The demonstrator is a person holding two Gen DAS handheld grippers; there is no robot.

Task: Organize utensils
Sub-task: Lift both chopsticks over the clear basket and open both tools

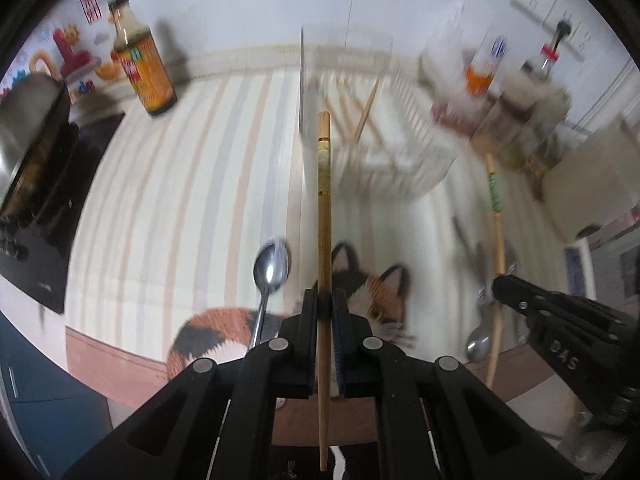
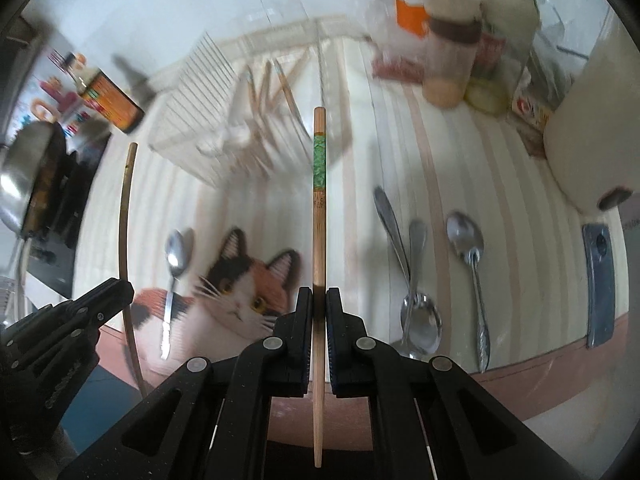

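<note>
My left gripper (image 1: 325, 300) is shut on a wooden chopstick (image 1: 324, 200) that points forward above the striped cat mat. My right gripper (image 2: 319, 298) is shut on a second chopstick (image 2: 319, 208) with a green band. Each gripper shows in the other's view: the right gripper (image 1: 496, 282) with its chopstick (image 1: 496, 216), the left gripper (image 2: 128, 286) with its chopstick (image 2: 125, 216). A clear plastic utensil basket (image 1: 384, 152), also in the right wrist view (image 2: 224, 120), holds several chopsticks (image 2: 272, 88) ahead of both grippers. One spoon (image 1: 270, 276) lies left of the cat picture, three spoons (image 2: 416, 280) lie to the right.
A sauce bottle (image 1: 140, 68) stands at the back left, beside a black stove with a metal pot (image 1: 28, 120). Jars and bottles (image 2: 452, 52) crowd the back right. A white appliance (image 2: 592, 120) and a grey phone (image 2: 600, 280) sit at the right edge.
</note>
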